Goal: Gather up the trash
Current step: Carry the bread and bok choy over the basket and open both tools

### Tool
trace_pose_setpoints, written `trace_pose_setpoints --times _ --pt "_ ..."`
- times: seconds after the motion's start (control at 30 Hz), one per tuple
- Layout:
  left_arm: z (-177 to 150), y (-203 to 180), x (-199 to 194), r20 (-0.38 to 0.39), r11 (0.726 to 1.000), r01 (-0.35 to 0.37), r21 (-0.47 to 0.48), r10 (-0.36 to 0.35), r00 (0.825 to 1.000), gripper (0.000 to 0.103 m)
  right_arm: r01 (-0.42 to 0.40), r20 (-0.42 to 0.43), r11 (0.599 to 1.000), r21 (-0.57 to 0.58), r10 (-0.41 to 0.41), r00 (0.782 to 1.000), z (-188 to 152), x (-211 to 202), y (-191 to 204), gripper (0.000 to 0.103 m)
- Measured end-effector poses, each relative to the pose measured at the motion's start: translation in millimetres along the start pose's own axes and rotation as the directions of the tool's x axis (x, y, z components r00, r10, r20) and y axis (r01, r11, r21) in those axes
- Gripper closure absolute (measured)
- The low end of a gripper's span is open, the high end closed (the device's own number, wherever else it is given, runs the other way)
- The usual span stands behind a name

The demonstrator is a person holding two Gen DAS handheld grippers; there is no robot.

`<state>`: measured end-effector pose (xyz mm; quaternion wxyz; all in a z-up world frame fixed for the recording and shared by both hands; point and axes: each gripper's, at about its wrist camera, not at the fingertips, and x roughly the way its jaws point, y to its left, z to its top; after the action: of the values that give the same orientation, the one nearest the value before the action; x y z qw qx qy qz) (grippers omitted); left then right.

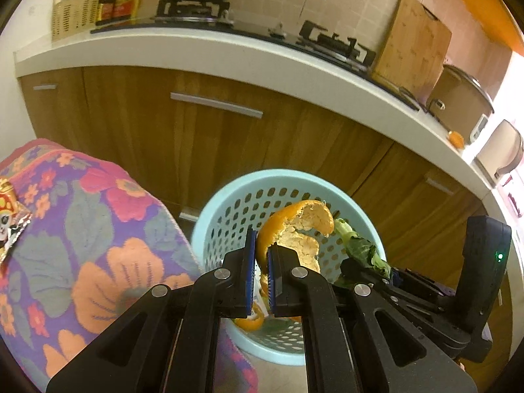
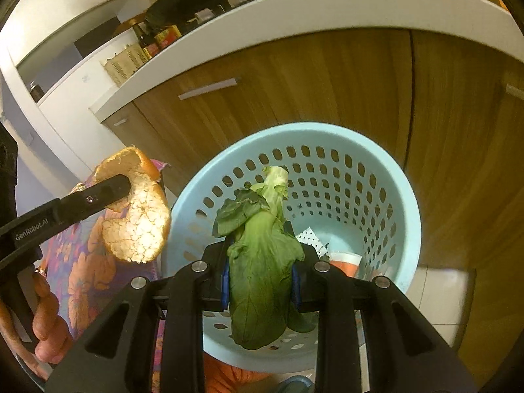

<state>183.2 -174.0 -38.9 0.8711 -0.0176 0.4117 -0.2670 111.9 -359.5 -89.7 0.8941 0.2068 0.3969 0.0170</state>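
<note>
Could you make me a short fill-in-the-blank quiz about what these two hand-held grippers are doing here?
1. The left hand-held gripper is shut on a piece of ____ peel.
2. The right hand-held gripper holds a leafy green ____.
3. Both hang above a light blue ____ with holes in its wall.
4. On the stove sits a black ____.

Missing words: orange; vegetable; basket; wok

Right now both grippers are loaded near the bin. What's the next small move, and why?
Probably open the right gripper first: its green leaf hangs directly over the mouth of the blue basket, so it should drop inside. The left gripper, shut on the orange peel, looks closer to the basket's near rim, beside the floral cloth; nudge it further in before releasing.
</note>
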Motion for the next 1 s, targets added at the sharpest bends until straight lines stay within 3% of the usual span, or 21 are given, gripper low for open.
trace_pose_setpoints --times 0.23,0.43,0.57,0.8,1.0 --pt "-0.7 -8.6 17.5 -0.033 1.000 -0.004 0.011 0.005 0.999 0.098 0.011 -0.020 1.000 0.016 -0.011 1.000 0.7 5.9 -7.0 0.077" --pt "-2.3 -8.1 23.8 -0.052 1.000 -0.020 0.003 0.020 0.998 0.082 0.017 -0.025 0.999 0.034 -0.016 1.000 1.3 5.3 -12.7 0.073" --pt "-4.5 -5.7 22.2 -0.056 1.000 -0.015 -0.001 0.015 0.998 0.075 0.020 -0.009 0.999 0.028 -0.020 1.000 1.7 0.4 -10.2 0.061" --pt "-5.9 -3.2 18.0 -0.064 1.000 -0.014 -0.002 0.014 0.998 0.053 0.014 0.014 1.000 0.021 -0.015 1.000 7.2 -8.2 -3.3 0.061" --pt "-7.6 -1.3 13.7 -0.077 1.000 -0.022 0.003 0.022 0.997 0.053 0.013 0.037 1.000 0.028 -0.014 0.999 11.1 -18.1 -1.7 0.061"
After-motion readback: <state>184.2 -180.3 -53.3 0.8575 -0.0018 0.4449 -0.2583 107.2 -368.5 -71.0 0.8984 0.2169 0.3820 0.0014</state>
